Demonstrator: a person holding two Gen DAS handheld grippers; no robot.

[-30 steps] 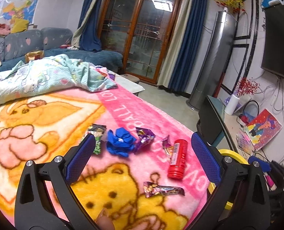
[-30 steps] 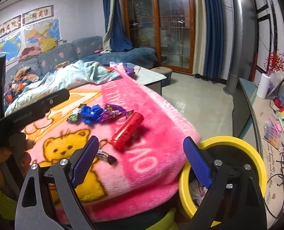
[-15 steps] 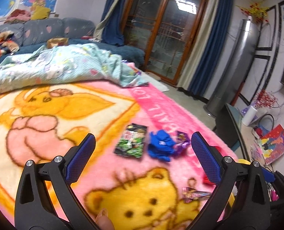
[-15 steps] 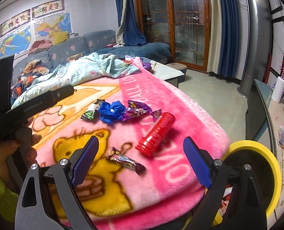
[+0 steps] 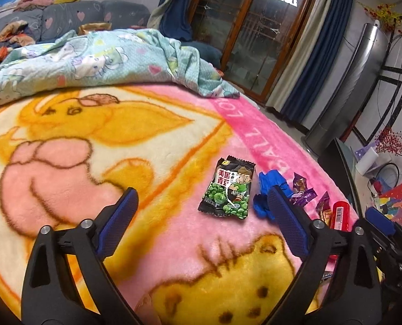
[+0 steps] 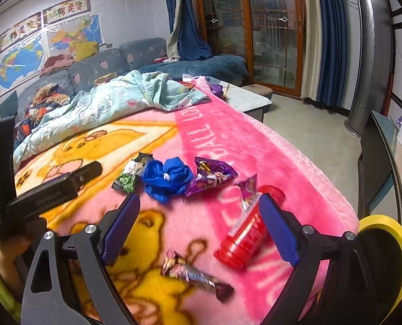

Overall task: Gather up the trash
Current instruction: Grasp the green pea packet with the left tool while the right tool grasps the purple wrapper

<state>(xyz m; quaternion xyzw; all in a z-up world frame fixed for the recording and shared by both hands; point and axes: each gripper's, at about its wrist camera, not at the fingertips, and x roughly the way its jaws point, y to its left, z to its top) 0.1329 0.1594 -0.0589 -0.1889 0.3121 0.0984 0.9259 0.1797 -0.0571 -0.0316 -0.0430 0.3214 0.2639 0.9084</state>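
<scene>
Trash lies on a pink cartoon blanket. A green snack packet lies flat just ahead of my left gripper, near its right finger. The jaws are closing and the pads do not touch the packet. Right of it lie a crumpled blue wrapper, purple wrappers and a red tube. My right gripper hangs open over the blanket. The red tube lies by its right finger, a long candy wrapper lower between the fingers. The blue wrapper lies ahead.
A yellow-rimmed bin stands off the blanket's right edge. A rumpled light-blue quilt covers the far end of the bed. A black stand runs along the right. A hand holds the left tool's black body at left.
My left gripper swung left and sank toward the green packet; the red tube slid to its right edge. My right gripper moved in over the blanket, and the bin shifted to its right edge.
</scene>
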